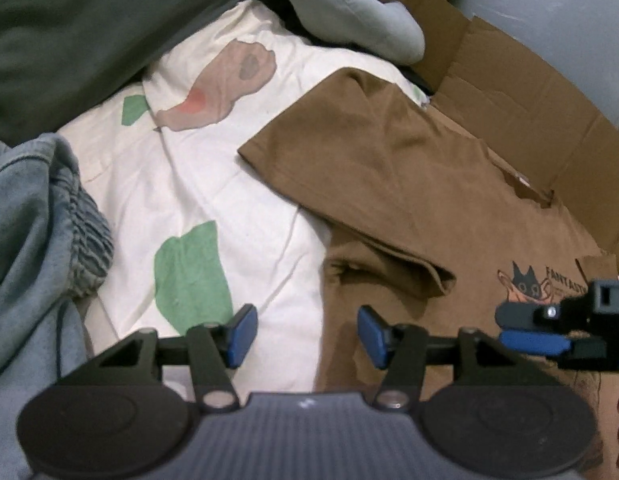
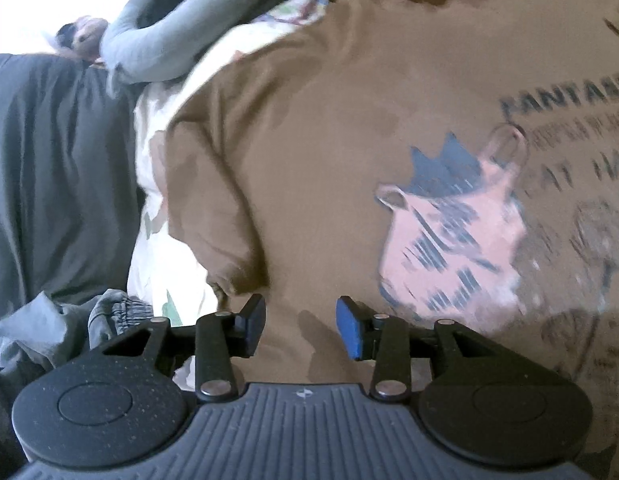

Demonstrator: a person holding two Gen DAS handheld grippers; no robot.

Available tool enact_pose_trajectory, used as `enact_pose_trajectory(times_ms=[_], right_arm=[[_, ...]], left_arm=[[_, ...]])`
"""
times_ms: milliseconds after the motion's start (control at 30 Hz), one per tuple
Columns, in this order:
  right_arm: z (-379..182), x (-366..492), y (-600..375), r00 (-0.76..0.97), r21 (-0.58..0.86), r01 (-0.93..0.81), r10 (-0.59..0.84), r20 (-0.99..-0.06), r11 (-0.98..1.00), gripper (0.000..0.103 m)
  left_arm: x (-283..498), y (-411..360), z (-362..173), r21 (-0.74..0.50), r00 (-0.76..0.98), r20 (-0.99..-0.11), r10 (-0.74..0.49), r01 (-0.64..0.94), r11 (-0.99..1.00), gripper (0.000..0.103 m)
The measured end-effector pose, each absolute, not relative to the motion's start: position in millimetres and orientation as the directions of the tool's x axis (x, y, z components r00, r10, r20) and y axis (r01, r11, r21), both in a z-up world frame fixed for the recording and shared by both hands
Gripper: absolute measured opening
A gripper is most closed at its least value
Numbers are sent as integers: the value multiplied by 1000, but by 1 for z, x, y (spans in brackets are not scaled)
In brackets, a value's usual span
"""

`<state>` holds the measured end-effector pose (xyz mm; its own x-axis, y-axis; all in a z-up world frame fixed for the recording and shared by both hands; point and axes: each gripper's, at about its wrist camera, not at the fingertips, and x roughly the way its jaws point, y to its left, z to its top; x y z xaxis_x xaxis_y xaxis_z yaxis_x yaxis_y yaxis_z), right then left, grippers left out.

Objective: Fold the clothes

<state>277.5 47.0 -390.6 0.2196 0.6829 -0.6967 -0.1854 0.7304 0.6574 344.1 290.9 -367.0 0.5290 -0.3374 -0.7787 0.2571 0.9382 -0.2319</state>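
Left gripper [image 1: 307, 334] released, jaws wide apart, nothing between them; blue denim garment [image 1: 37, 216] to its left, white printed sheet [image 1: 213, 184] ahead, brown t-shirt [image 1: 389, 168] ahead-right with one sleeve folded over, cardboard box [image 1: 529, 92] beyond. Right gripper [image 2: 301, 326] also open, hovering over the brown t-shirt's [image 2: 329, 120] cat print; contact unclear, view blurred.

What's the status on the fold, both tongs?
Left tongs open, empty, over the brown T-shirt's edge. Right tongs open, empty, above its print. Sleeve folded across the shirt. Denim garment and grey clothes heaped alongside.
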Motion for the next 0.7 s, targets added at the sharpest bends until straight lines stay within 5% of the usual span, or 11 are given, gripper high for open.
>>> enact_pose_trajectory(times_ms=[100, 533, 700], right_arm=[[-383, 283, 60, 229, 646, -241, 689, -687, 724, 61], [-384, 294, 110, 179, 610, -326, 681, -710, 722, 62], [-387, 300, 110, 186, 588, -310, 655, -733, 747, 50]], left_arm=[[346, 290, -369, -229, 538, -772, -339, 263, 937, 59], [359, 281, -374, -246, 567, -748, -346, 248, 937, 57], [361, 276, -377, -221, 569, -755, -327, 249, 943, 56]])
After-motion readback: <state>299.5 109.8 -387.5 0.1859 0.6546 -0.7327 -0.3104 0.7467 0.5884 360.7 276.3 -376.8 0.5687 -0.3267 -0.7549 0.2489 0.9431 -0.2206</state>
